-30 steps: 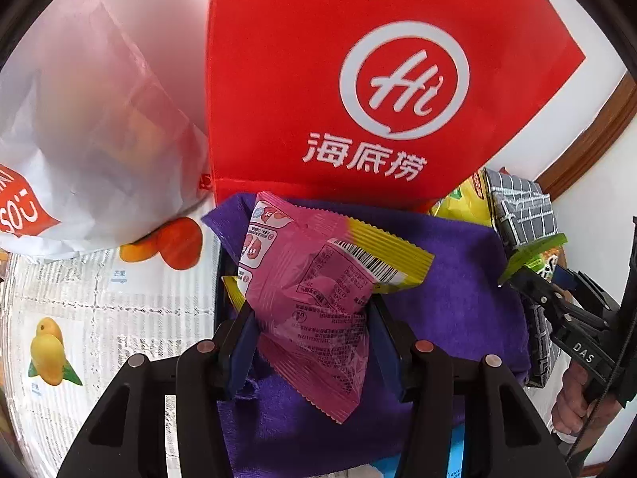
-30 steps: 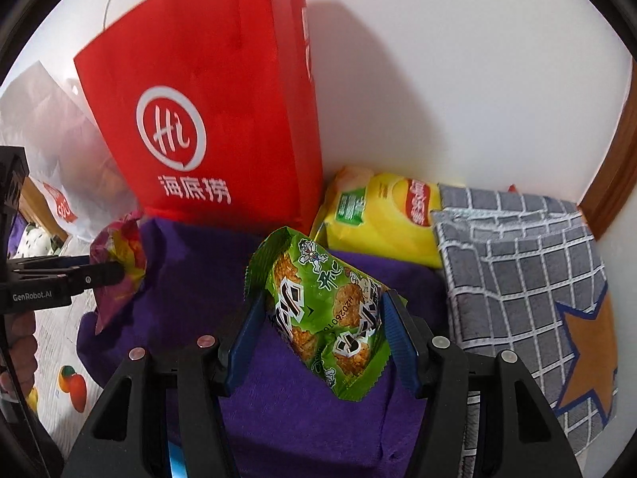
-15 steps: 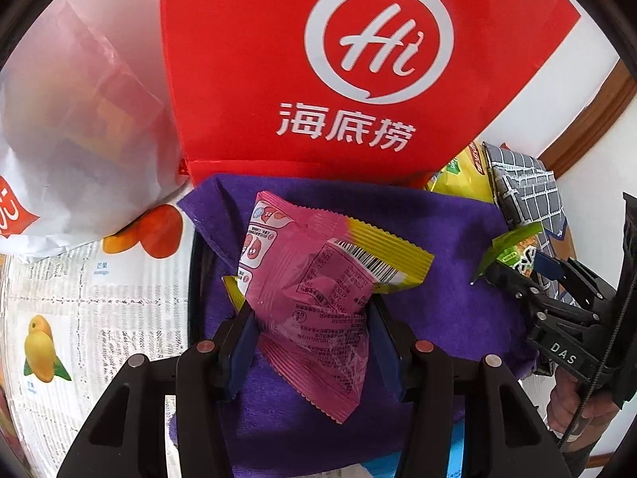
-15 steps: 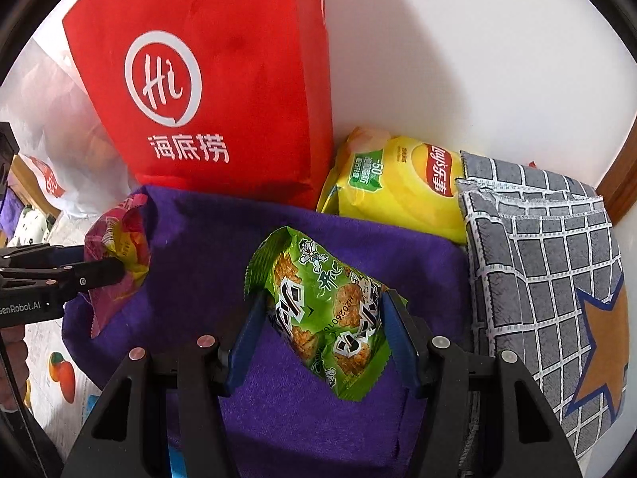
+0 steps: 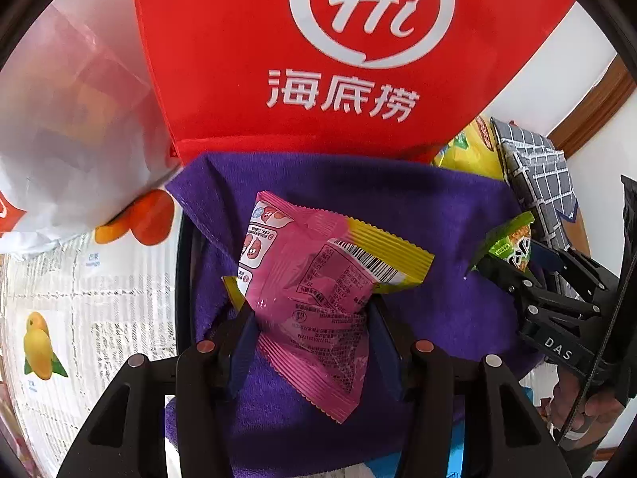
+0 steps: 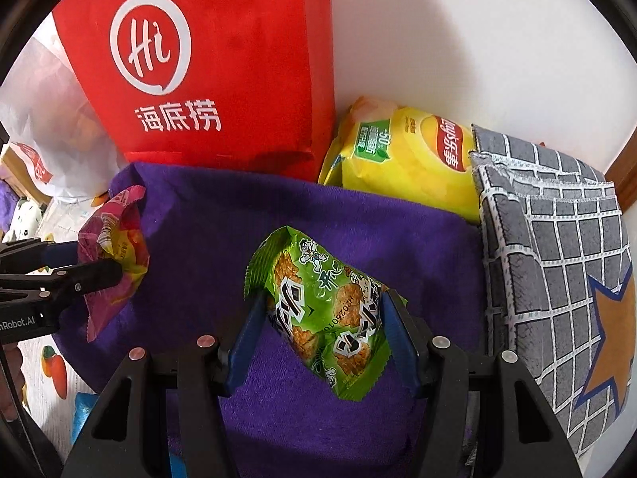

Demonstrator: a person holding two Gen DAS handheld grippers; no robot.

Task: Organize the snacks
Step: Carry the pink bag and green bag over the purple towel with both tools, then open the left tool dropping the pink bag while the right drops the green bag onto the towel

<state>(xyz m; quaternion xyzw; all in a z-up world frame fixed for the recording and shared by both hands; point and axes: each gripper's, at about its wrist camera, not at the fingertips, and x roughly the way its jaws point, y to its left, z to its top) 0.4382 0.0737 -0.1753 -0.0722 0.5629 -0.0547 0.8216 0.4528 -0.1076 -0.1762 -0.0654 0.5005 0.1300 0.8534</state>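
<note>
The left hand-held gripper (image 5: 310, 334), tilted steeply downward, clamps a pink snack packet (image 5: 314, 290) above the purple cloth (image 5: 458, 215). Just beside it, the right hand-held gripper (image 6: 322, 330), angled down likewise, pinches a green snack packet (image 6: 322, 306) over the same cloth, before the red bag (image 6: 207, 63).

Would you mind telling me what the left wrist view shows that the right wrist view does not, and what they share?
Only the left wrist view shows the barcode side of the pink snack packet and the mango print on the table cover. Only the right wrist view shows the orange star on the grey checked cloth. Both show the red bag, purple cloth, yellow chip bag and green snack packet.
</note>
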